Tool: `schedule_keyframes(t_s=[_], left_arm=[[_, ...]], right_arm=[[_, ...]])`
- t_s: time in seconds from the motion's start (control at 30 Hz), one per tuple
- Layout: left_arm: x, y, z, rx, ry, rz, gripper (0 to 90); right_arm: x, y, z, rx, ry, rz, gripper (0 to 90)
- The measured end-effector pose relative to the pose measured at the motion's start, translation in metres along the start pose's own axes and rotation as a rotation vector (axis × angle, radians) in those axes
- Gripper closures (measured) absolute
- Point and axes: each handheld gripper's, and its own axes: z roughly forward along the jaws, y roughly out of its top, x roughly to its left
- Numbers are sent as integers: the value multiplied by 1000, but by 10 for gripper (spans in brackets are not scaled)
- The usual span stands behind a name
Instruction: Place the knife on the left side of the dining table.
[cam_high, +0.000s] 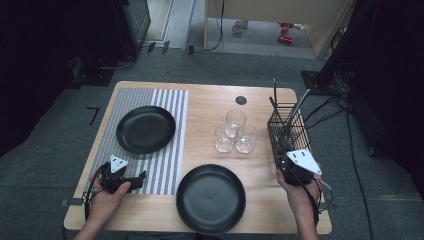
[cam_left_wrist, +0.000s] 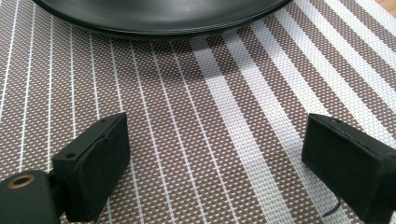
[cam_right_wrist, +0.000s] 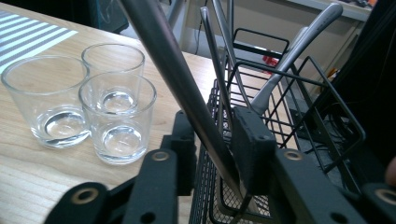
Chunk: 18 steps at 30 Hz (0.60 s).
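My left gripper (cam_high: 136, 177) rests low over the striped placemat (cam_high: 165, 165) at the table's front left, with its jaws wide open and nothing between them (cam_left_wrist: 219, 144). Just beyond it a black plate (cam_left_wrist: 163, 16) sits on the mat (cam_high: 145, 129). At the right edge my right gripper (cam_high: 287, 161) is shut on a steel utensil handle (cam_right_wrist: 184, 93) that stands slanted in the black wire cutlery basket (cam_right_wrist: 299, 88). Other utensils (cam_right_wrist: 292, 51) lean in the same basket (cam_high: 289, 131).
A second black plate (cam_high: 211, 197) lies on bare wood at the front middle. Three empty glasses (cam_high: 235, 134) stand grouped left of the basket, close to the right gripper (cam_right_wrist: 116, 116). A small black disc (cam_high: 241, 100) sits at the table's far edge.
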Motion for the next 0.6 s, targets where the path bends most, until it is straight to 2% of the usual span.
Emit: schedule_keyframes(t_s=[0.1, 0.2, 0.37, 0.47, 0.6], left_arm=[[0, 0, 0, 0, 0, 0, 79], [0, 0, 0, -1, 0, -1, 79], [0, 0, 0, -1, 0, -1, 79], [0, 0, 0, -1, 0, -1, 79], [0, 0, 0, -1, 0, -1, 79]], right_arm=[[-1, 0, 0, -3, 5, -2, 739], [-2, -1, 1, -10, 11, 23, 736], [-1, -1, 1, -16, 7, 12, 744], [-2, -1, 2, -14, -14, 0, 755], [-8, -1, 1, -25, -14, 28, 760]])
